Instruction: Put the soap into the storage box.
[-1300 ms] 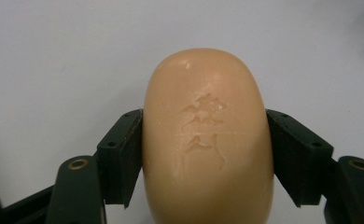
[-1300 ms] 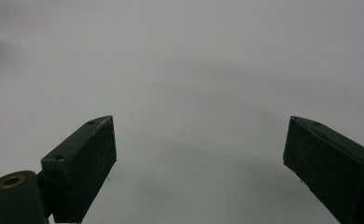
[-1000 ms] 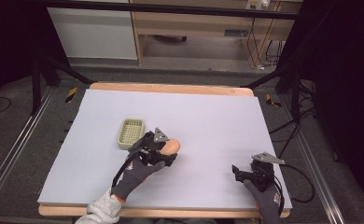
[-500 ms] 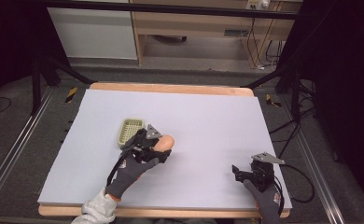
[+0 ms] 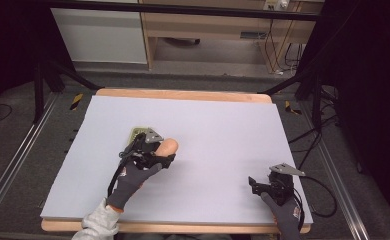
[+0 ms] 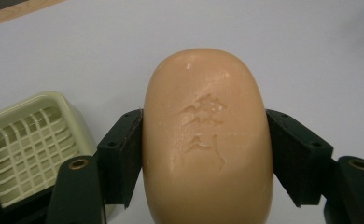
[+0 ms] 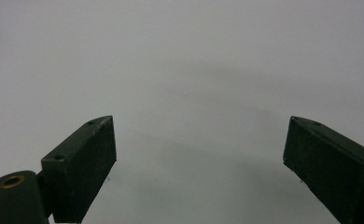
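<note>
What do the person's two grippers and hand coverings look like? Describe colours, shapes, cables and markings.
Both the left gripper and the right gripper are black, each topped by a grey three-cornered plate. Their fingers are flat, dark blocks with small screw holes and a brass-ringed pivot. A black cable trails from each. The person wears dark grey gloves and a light grey sleeve.

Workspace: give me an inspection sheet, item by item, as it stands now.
Surface: pale sheet over a wooden table, bare in the middle.
Job's things: soap bar clamped in the left gripper; green soap dish beside it, holding nothing.
Clutter: nothing seen.
Grippers: left shut on the soap; right gripper open, low over the sheet.
Cables: black cable trails from the right gripper.
Surroundings: cabinets behind, dark floor, stand legs.
</note>
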`<state>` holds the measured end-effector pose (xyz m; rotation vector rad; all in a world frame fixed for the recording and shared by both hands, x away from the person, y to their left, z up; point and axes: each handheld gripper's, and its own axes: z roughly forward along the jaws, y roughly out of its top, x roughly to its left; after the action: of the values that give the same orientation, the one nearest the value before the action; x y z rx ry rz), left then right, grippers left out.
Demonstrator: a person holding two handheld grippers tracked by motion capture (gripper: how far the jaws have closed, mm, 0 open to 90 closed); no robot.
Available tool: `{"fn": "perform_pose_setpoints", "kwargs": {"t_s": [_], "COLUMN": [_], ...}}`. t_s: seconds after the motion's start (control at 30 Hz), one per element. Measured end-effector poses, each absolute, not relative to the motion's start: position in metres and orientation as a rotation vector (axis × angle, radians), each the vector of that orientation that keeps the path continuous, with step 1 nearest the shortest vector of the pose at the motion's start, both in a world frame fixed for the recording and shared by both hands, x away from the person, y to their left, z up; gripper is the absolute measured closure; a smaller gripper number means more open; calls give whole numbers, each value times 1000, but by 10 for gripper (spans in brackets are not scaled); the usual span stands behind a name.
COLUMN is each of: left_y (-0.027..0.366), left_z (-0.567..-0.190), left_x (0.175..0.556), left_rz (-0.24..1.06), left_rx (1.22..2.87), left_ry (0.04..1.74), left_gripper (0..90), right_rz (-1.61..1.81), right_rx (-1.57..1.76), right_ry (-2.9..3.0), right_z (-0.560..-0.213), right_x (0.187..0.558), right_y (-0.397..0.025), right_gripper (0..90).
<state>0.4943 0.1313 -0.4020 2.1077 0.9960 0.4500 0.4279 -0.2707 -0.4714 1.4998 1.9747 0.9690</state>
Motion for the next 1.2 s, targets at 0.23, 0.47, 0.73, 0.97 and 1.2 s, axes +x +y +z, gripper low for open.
{"fn": "perform_pose_setpoints", "kwargs": {"t_s": [0.23,0.47,0.73,0.97,1.2], "left_y": [141,154,172,180,183], "left_z": [-398,-394,-391,-392,-396], "left_x": [498,506,516,523,530], "left_rz": [469,486,508,513,531], "left_rx": [2085,2049,2001,1987,1992], "left_ry": [1024,1063,1120,1153,1177], "left_gripper": [316,316,316,316,316], "right_rz": [959,964,962,964,965], "right_rx": [1495,1484,1492,1486,1486], "right_ry": [1974,1965,1961,1966,1965], "right_z": [-471,-471,-470,-469,-469], "right_x": [428,428,428,428,428], "right_y": [-271,-271,-269,-269,-269], "right_gripper": [99,100,100,100,100]}}
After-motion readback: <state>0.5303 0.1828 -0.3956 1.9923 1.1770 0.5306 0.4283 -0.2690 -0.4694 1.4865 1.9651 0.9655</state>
